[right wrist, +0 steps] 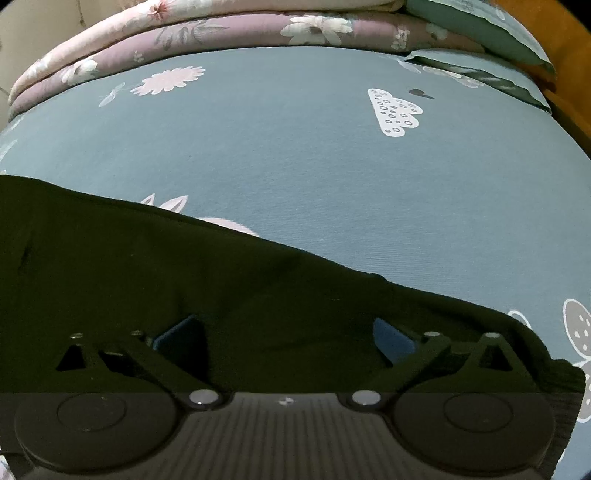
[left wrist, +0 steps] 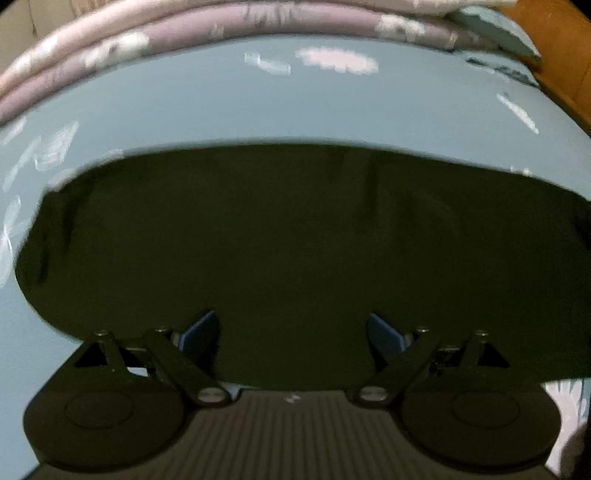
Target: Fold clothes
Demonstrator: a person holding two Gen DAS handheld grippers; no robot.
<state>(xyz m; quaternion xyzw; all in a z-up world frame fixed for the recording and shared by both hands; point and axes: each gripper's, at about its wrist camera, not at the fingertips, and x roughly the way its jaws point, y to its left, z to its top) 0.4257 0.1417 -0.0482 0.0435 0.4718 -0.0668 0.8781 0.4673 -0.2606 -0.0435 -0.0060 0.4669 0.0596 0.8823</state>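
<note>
A dark, nearly black garment (left wrist: 295,236) lies flat on the blue-grey patterned bedsheet (left wrist: 258,99). In the left wrist view its far edge runs across the middle of the picture. My left gripper (left wrist: 291,332) hovers over the near part of the cloth, its blue pads (left wrist: 201,330) wide apart with nothing pinched between them. In the right wrist view the same garment (right wrist: 147,280) fills the lower left, its edge slanting down to the right, with a ribbed hem at the far right. My right gripper (right wrist: 284,339) stands open over it, and its pads (right wrist: 391,339) press on nothing.
Folded pink and mauve floral quilts (right wrist: 184,29) are stacked along the far side of the bed. A blue-green pillow (right wrist: 480,22) lies at the far right, beside a wooden bed frame (right wrist: 569,99). Bare sheet (right wrist: 332,166) stretches beyond the garment.
</note>
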